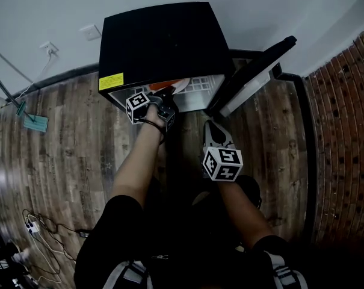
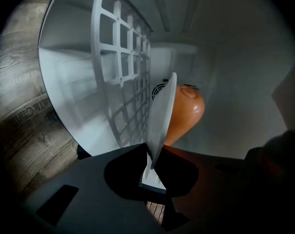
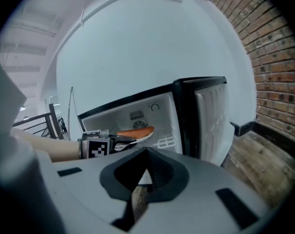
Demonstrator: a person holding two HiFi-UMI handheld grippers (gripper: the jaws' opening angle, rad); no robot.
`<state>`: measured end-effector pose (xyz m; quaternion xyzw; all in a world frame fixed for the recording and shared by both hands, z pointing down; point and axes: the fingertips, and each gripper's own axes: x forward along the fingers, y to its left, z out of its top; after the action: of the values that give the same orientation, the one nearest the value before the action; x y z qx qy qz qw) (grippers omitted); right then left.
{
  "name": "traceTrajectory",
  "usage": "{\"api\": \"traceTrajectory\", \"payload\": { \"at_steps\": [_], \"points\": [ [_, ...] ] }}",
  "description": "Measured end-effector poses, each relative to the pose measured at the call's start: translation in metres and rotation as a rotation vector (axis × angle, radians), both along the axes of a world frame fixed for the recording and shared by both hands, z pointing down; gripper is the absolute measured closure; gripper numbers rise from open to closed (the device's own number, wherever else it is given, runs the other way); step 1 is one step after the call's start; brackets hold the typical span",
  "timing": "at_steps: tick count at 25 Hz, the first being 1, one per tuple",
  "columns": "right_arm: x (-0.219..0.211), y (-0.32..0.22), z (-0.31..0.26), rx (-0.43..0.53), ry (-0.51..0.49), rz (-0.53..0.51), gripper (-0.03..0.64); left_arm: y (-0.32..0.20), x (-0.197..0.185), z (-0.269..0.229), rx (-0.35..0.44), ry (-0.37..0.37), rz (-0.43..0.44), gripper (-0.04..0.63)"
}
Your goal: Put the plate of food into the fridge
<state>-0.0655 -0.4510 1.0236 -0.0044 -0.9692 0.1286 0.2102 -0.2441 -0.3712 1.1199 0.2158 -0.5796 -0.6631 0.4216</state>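
Fridge [image 1: 163, 41] mouth: door [image 1: 254, 71] swung wide to R, clear of opening. L part of mouth taken by left gripper [image 1: 162, 96], fingers [image 2: 88, 194] clamped on plate [image 2: 162, 116] rim. Plate is inside cavity above shelf [image 2: 120, 67], gap visible btw the two. Food [image 2: 186, 112] side: open room up to cavity wall. Vent [image 2: 158, 89] on back wall behind plate's far edge; clearance there can't be judged. R part of shelf bare. Right gripper [image 1: 216, 134] outside, near door hinge side, fingers together, empty. Floor [image 1: 278, 137] btw door and brick wall [image 1: 344, 131] open.
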Motion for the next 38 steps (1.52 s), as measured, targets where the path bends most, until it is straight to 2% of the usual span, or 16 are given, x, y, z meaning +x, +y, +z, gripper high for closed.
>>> {"api": "traceTrajectory", "payload": {
  "at_steps": [4, 9, 14, 17, 20, 22, 25, 27, 28, 29, 30, 31, 34, 38],
  "points": [
    [0.006, -0.010, 0.003, -0.011, 0.004, 0.021, 0.604, -0.006, -0.013, 0.013, -0.015, 0.042, -0.016, 0.564],
    [0.016, -0.021, 0.016, -0.039, 0.029, 0.053, 0.604, -0.009, -0.024, 0.015, 0.021, 0.089, -0.067, 0.543],
    [0.020, -0.028, 0.022, -0.053, 0.048, 0.066, 0.604, -0.010, -0.018, 0.016, 0.116, 0.252, -0.124, 0.531],
    [0.020, -0.026, 0.019, -0.059, 0.042, 0.063, 0.604, -0.009, -0.013, 0.016, 0.184, 0.312, -0.140, 0.502],
    [0.021, -0.025, 0.018, -0.058, 0.038, 0.061, 0.604, -0.007, -0.007, 0.014, 0.222, 0.324, -0.138, 0.431],
    [0.022, -0.024, 0.020, -0.060, 0.042, 0.060, 0.604, -0.006, 0.001, 0.013, 0.206, 0.309, -0.118, 0.400],
    [0.022, -0.019, 0.022, -0.065, 0.048, 0.054, 0.604, -0.008, 0.018, 0.014, 0.155, 0.273, -0.059, 0.400],
    [0.020, -0.016, 0.021, -0.065, 0.045, 0.050, 0.604, -0.008, 0.030, 0.016, 0.101, 0.233, -0.012, 0.402],
    [0.019, -0.014, 0.019, -0.064, 0.040, 0.048, 0.604, -0.006, 0.036, 0.017, 0.058, 0.203, 0.018, 0.435],
    [0.017, -0.012, 0.017, -0.062, 0.034, 0.045, 0.604, -0.004, 0.042, 0.018, 0.006, 0.165, 0.055, 0.543],
    [0.014, -0.011, 0.015, -0.061, 0.027, 0.042, 0.604, -0.003, 0.049, 0.016, -0.045, 0.118, 0.097, 0.598],
    [0.012, -0.009, 0.012, -0.059, 0.019, 0.039, 0.604, -0.003, 0.056, 0.012, -0.088, 0.062, 0.137, 0.598],
    [0.005, -0.004, 0.002, -0.050, -0.004, 0.031, 0.604, -0.001, 0.075, -0.008, -0.217, -0.156, 0.229, 0.598],
    [-0.009, 0.008, -0.018, -0.025, -0.048, 0.012, 0.604, 0.013, 0.085, -0.059, -0.491, -0.546, 0.265, 0.598]
  ]
}}
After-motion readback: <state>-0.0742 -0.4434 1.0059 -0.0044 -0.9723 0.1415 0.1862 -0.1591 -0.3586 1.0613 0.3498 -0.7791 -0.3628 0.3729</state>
